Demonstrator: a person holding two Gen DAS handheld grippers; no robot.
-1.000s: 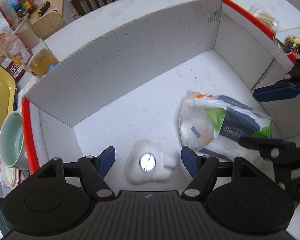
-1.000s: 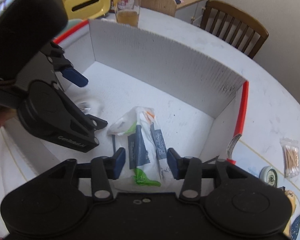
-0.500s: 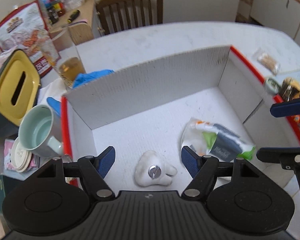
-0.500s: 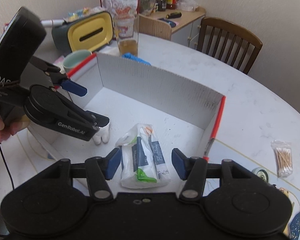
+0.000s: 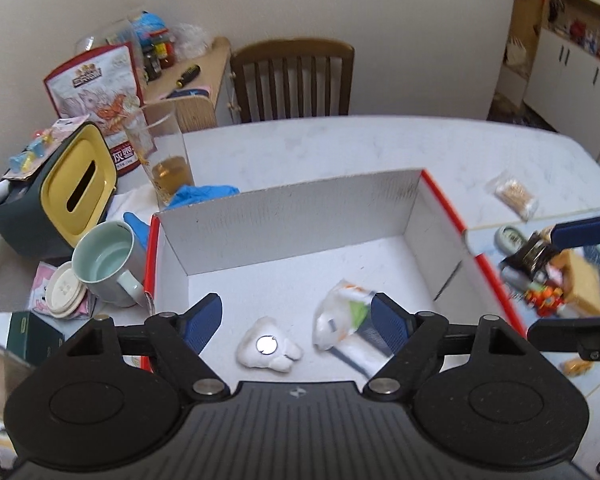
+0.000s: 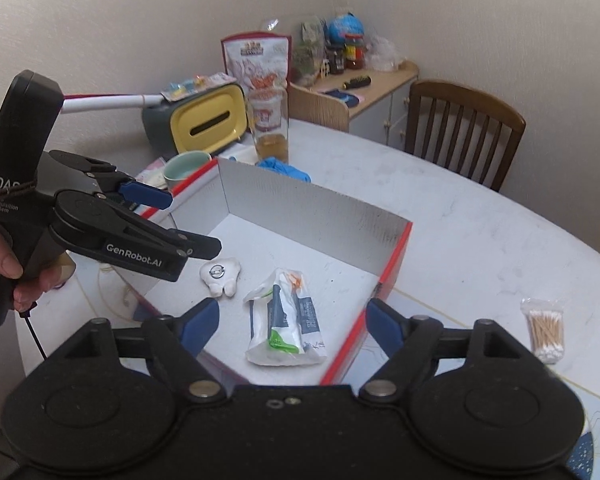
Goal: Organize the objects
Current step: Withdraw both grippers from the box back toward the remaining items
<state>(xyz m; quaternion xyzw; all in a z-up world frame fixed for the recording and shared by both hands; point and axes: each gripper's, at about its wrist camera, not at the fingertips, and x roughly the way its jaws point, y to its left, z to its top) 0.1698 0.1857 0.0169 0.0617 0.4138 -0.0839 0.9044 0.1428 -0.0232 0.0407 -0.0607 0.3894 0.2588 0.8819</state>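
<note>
**Both sets of fingers wide apart above the box**

My left fingers (image 5: 296,322) are spread wide and hold nothing; my right fingers (image 6: 293,322) are spread just as wide and are empty too. Both hover above the white box (image 6: 300,206) with the red rim, which I take as my landmark. Inside the box, on its floor, lies a small white tooth-shaped toy (image 5: 269,348) with a shiny metal disc on it, and just beside it, not touching as far as I can tell, a plastic packet (image 6: 286,324) printed in white, blue and green. My left hand (image 6: 8,268) grips its tool over the box's left edge. Outside the box, against its left wall, stands a pale green mug (image 5: 106,264); behind its far wall lie blue gloves (image 5: 202,194) and a tall glass (image 5: 168,156) of amber liquid. To the box's right, on the bench (image 6: 480,240), rests a bag of cotton swabs (image 6: 546,330).
</note>
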